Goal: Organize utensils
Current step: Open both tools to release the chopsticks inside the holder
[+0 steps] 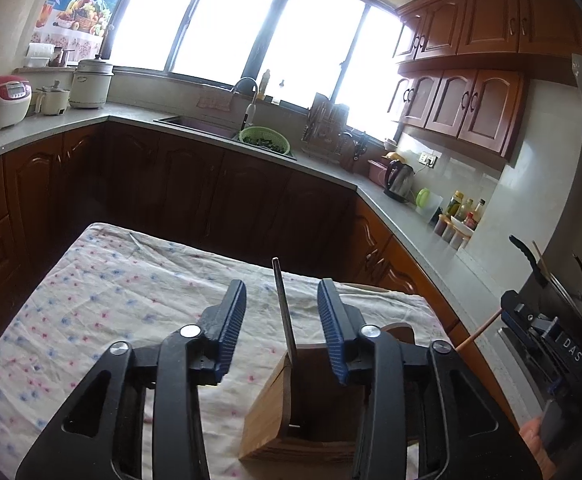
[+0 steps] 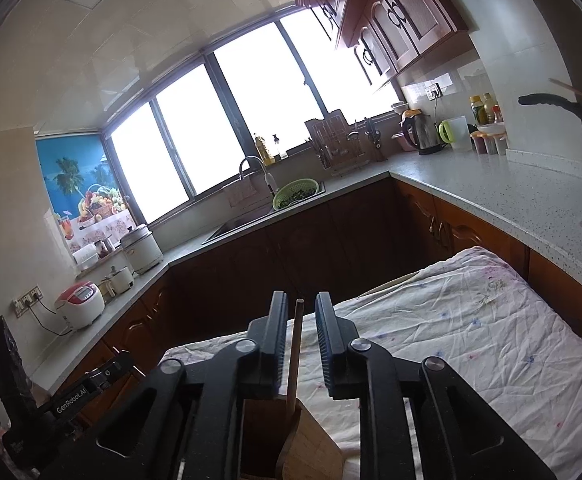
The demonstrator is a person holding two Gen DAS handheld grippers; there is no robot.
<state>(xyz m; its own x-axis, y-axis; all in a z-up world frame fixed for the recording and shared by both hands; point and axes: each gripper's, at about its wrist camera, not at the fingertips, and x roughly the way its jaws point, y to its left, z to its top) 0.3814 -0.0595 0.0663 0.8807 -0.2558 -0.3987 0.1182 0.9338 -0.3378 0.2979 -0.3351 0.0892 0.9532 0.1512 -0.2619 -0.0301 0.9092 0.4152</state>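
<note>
A wooden utensil holder [image 1: 275,412] stands on the flowered cloth [image 1: 111,292] of a table. In the left wrist view a thin metal utensil handle [image 1: 285,312] sticks up out of the holder. My left gripper [image 1: 282,284] is open around it, with a clear gap to each blue pad. In the right wrist view a wooden stick [image 2: 295,352] stands in the same holder [image 2: 311,440]. My right gripper [image 2: 302,296] is open around it; the stick is nearer the left pad and neither pad presses on it.
An L-shaped counter [image 1: 431,236] runs behind and to the right, with a sink and green colander [image 1: 265,140], a kettle [image 1: 399,180], sauce bottles [image 1: 463,212] and rice cookers [image 1: 3,100]. A black pan handle [image 1: 527,256] juts out at the far right.
</note>
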